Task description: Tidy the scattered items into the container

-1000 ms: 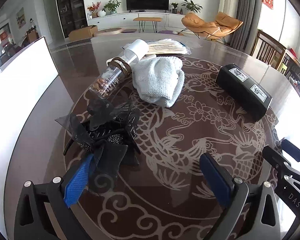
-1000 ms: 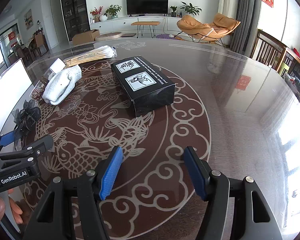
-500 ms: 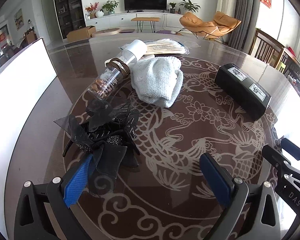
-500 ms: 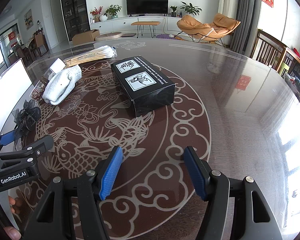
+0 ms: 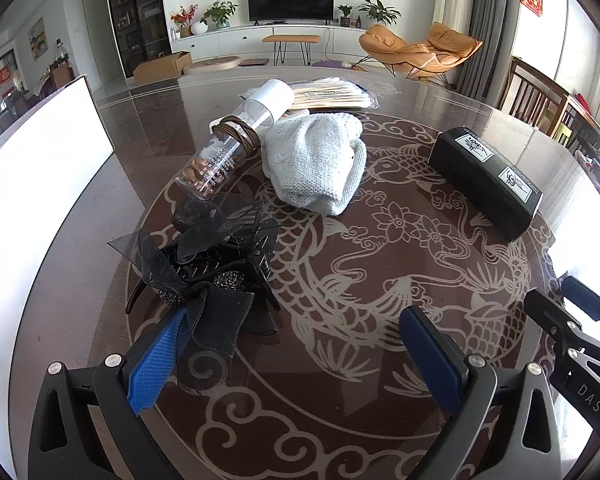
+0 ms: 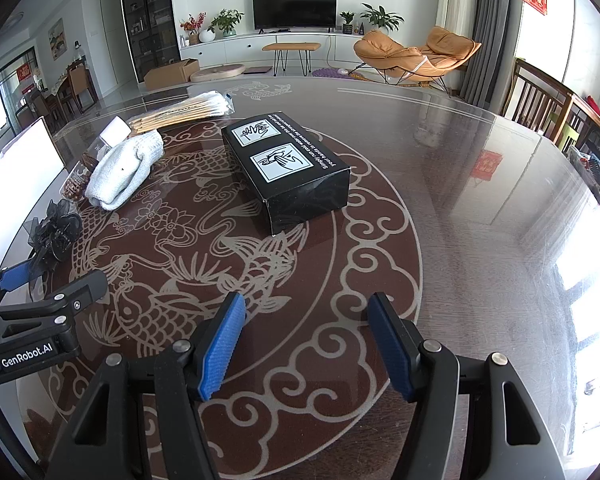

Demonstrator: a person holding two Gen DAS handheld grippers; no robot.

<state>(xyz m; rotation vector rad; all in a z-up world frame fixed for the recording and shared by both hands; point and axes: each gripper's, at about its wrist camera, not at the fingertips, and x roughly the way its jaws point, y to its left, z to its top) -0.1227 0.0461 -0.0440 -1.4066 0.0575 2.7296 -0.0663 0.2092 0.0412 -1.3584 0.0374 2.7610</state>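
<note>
A black hair clip with a gauze bow [image 5: 208,272] lies just ahead of my left gripper [image 5: 296,356], which is open; the bow's tail overlaps the left fingertip [image 5: 156,364]. Behind it lie a clear bottle with a white cap [image 5: 236,140], a pale knitted cloth [image 5: 316,164] and a packet of wooden sticks [image 5: 328,94]. A black box [image 6: 288,172] lies ahead of my right gripper [image 6: 306,346], which is open and empty. The white container wall [image 5: 32,208] stands at the left.
The items lie on a round dark glass table with a fish pattern [image 6: 480,220]. The right gripper shows at the right edge of the left wrist view [image 5: 572,328]. Wooden chairs [image 6: 540,100] stand beyond the table's far right edge.
The left gripper has crept slightly forward toward the hair clip. The right gripper has not moved.
</note>
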